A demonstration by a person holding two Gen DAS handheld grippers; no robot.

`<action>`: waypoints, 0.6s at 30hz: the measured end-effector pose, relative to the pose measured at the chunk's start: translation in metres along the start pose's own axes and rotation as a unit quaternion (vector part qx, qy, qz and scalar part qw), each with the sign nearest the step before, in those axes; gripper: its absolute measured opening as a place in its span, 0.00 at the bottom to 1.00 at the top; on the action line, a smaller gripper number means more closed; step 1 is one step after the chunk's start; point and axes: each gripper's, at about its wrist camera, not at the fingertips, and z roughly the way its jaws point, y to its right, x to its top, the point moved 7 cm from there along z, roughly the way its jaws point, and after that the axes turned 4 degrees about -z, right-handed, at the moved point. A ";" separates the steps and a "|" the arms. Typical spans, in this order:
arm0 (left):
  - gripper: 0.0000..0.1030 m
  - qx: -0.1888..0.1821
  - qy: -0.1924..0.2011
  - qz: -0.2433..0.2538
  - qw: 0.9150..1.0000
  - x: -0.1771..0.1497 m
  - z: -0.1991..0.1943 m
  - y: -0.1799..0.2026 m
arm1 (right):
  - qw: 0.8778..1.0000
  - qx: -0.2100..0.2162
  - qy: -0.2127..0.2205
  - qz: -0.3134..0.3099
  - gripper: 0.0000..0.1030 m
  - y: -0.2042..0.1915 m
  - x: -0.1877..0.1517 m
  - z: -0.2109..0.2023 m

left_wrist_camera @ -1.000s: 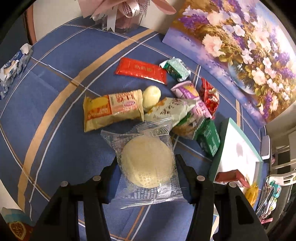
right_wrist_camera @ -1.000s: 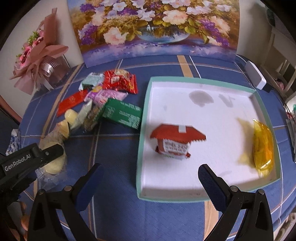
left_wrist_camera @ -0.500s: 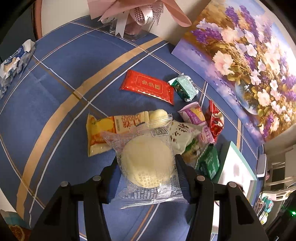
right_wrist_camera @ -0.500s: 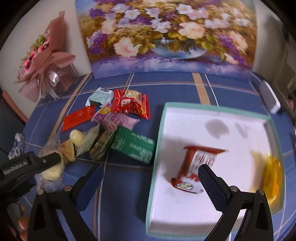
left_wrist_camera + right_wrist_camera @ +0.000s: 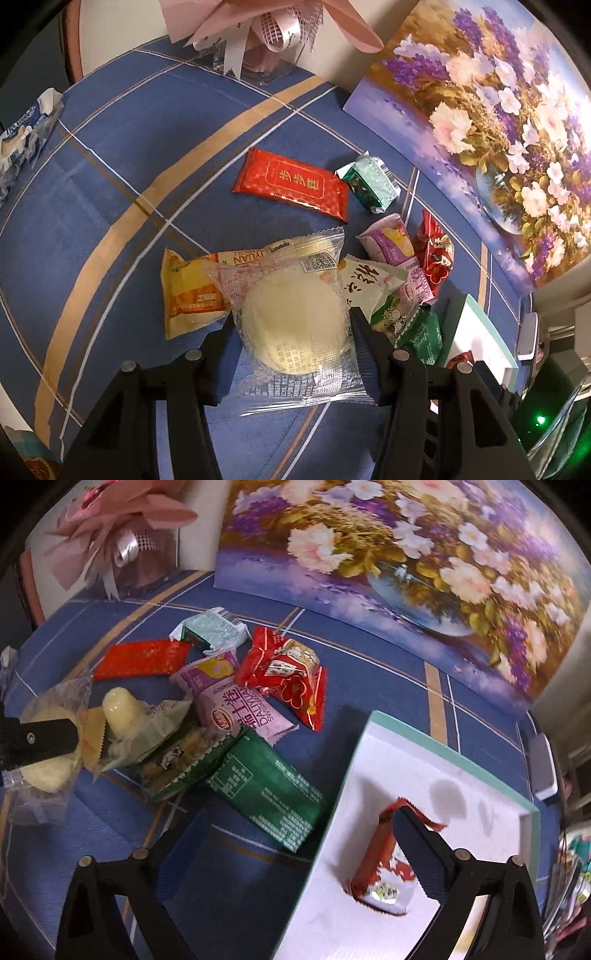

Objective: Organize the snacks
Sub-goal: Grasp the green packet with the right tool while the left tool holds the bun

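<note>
Left wrist view: left gripper [image 5: 291,332] clamped on a round pale cake in a clear wrapper [image 5: 295,328], pads pressed to both sides, held above a blue plaid tablecloth [image 5: 110,177]. Beneath and beyond it, a loose pile of snacks: a yellow-orange packet [image 5: 188,295], a flat red packet [image 5: 291,184], a small green-and-silver packet [image 5: 371,182], a purple-and-white packet [image 5: 391,247], a red flowered packet [image 5: 434,254] and a dark green packet [image 5: 421,334]. Just right of the pile, the corner of a white tray with a teal rim [image 5: 484,332]. Flower painting [image 5: 498,122] propped at the table's far edge.

Right wrist view: right gripper [image 5: 291,845] spread wide, jaws just closing slightly, nothing pressed between the pads. One finger over the tablecloth beside the dark green packet [image 5: 269,790], the other over the tray [image 5: 480,812], in front of a red-and-white packet [image 5: 384,871] lying inside it. Wrapped cake [image 5: 48,760] visible at far left, gripped by the other tool.
</note>
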 end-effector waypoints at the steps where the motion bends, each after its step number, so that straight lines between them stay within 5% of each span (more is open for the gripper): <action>1: 0.55 0.000 -0.001 0.000 1.000 0.000 0.001 0.001 | 1.000 -0.001 0.001 -0.005 0.92 -0.001 0.000 0.001; 18: 0.56 0.015 0.001 0.013 1.000 0.001 0.007 0.004 | 0.998 0.000 0.011 -0.066 0.58 -0.026 0.012 0.020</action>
